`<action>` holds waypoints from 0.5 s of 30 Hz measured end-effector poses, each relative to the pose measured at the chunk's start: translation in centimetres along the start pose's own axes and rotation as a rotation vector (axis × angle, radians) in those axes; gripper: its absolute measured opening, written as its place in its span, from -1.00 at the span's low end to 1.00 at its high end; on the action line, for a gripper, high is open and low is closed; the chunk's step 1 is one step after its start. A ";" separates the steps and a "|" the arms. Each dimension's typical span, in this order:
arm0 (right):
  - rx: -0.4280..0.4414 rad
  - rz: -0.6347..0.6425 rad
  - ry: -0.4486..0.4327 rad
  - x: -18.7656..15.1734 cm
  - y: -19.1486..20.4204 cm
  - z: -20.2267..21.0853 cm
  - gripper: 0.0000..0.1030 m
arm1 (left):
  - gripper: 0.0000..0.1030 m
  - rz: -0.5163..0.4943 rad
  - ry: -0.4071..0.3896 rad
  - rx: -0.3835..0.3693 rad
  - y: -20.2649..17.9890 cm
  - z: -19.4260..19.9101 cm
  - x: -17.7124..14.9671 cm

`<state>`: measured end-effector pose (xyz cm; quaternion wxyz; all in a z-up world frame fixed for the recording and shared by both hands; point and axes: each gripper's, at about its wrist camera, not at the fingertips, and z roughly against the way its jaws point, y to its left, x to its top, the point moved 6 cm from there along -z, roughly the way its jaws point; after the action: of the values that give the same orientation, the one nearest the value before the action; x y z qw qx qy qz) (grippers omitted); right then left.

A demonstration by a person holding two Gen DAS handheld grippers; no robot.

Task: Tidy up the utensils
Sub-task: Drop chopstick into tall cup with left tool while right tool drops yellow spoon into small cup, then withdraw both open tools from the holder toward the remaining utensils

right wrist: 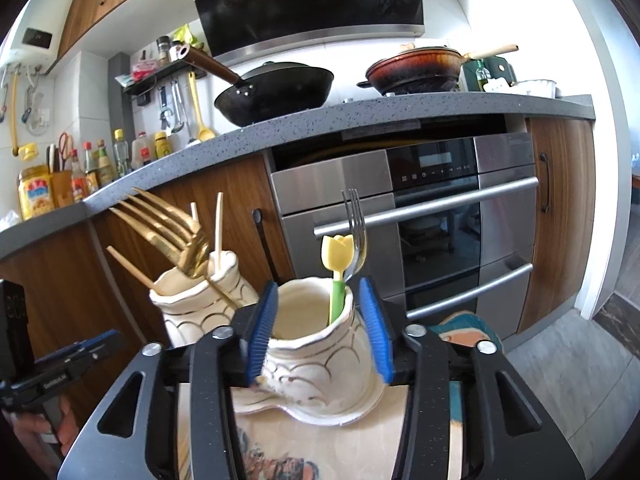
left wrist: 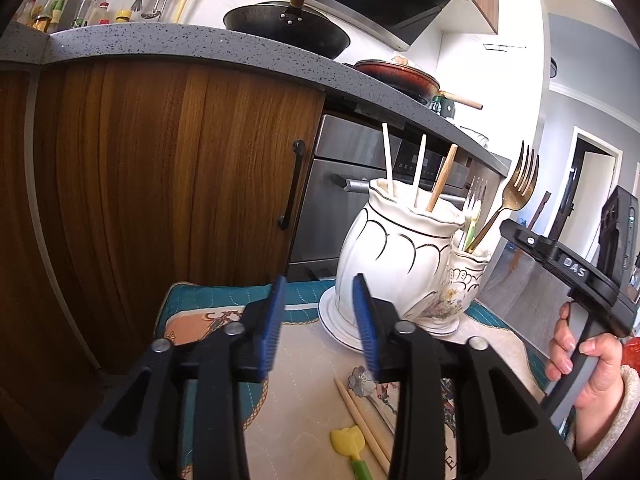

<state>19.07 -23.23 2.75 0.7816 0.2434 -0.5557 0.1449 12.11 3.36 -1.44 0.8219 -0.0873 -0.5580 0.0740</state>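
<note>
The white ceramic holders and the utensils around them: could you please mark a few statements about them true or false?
1. A gold metal fork stands in the small white ceramic holder. True.
2. The left gripper is shut on a chopstick. False: its blue pads are apart with nothing between them.
3. A pair of light wooden chopsticks lies on the patterned table mat. True.
4. A yellow tulip-topped utensil with a green handle lies flat on the grey stone counter. False: it stands upright in the small holder.
5. The large white ceramic holder is empty. False: three sticks rise from it.
6. The right gripper is open. True.
</note>
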 end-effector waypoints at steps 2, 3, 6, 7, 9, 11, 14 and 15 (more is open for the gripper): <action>-0.003 -0.005 0.002 -0.3 0.1 0.8 0.08 | -0.22 -0.002 -0.002 0.003 0.0 0.3 -0.1; -0.003 -0.005 0.005 -0.5 0.2 1.2 0.15 | -0.18 -0.002 -0.001 0.003 0.0 0.5 -0.2; -0.008 -0.001 0.016 -1.1 0.7 2.1 0.32 | 0.06 -0.009 -0.005 0.019 0.1 1.1 -0.5; -0.006 0.001 0.026 -1.4 0.9 2.4 0.34 | 0.13 -0.011 -0.008 0.024 0.1 1.2 -0.6; -0.003 0.012 0.048 -2.1 1.5 2.7 0.51 | 0.29 -0.015 -0.015 0.034 0.2 1.7 -0.8; 0.004 0.033 0.069 -2.8 2.3 3.0 0.57 | 0.52 -0.009 -0.021 0.041 0.3 2.2 -0.9; 0.024 0.079 0.118 -4.4 3.7 3.3 0.70 | 0.70 -0.009 -0.013 0.043 0.3 2.8 -1.4; 0.027 0.092 0.131 -4.8 4.1 3.3 0.71 | 0.77 -0.012 -0.013 0.046 0.3 3.0 -1.6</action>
<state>12.73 -21.39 0.04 0.8055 0.2181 -0.5120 0.2035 8.79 3.46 -1.84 0.8206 -0.0647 -0.5619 0.0823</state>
